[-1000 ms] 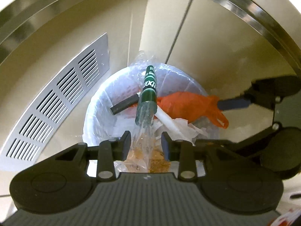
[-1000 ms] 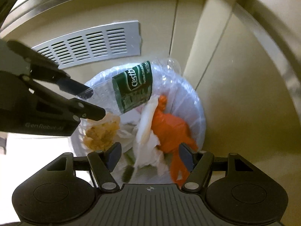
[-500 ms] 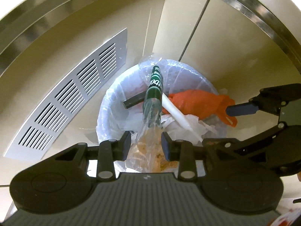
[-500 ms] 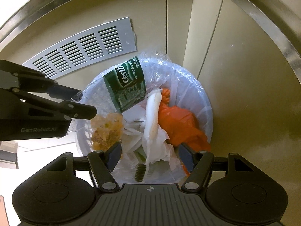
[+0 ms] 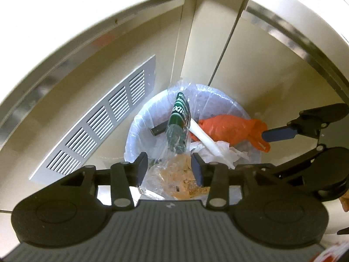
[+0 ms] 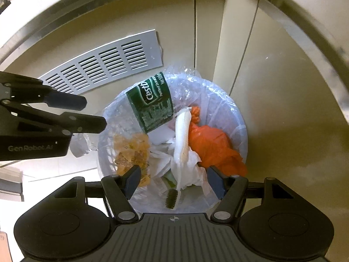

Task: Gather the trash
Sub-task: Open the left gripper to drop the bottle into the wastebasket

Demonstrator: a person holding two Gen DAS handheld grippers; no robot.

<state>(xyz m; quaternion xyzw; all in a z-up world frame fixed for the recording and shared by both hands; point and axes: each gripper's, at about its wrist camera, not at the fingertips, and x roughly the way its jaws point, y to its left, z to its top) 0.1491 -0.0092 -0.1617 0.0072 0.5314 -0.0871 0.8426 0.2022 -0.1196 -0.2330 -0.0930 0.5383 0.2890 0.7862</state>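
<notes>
A round white bin [image 6: 240, 131] with a clear liner holds the trash. In it lie a crushed clear bottle [image 6: 150, 104] with a green label, an orange plastic bag [image 6: 209, 146], a white toothbrush [image 6: 181, 137], crumpled tissue [image 6: 192, 163] and a clear bag of brown crumbs [image 6: 133, 150]. My left gripper [image 6: 93, 114] hangs over the bin's left rim. Its jaws are opening, and nothing is pressed between them. The bottle [image 5: 180, 120] lies loose beyond its fingertips. My right gripper [image 6: 172, 179] stands open above the bin's near side, holding nothing.
The bin stands in a corner of beige cabinet panels with steel trim above. A slotted metal vent grille [image 6: 104, 63] is set in the left panel. Pale floor shows at the lower left. A person's fingertip [image 5: 344, 203] shows at the right edge.
The left gripper has risen away from the bin and its jaws have widened. The bottle and crumb bag that hung at its fingertips now lie in the bin. The right gripper has stayed open.
</notes>
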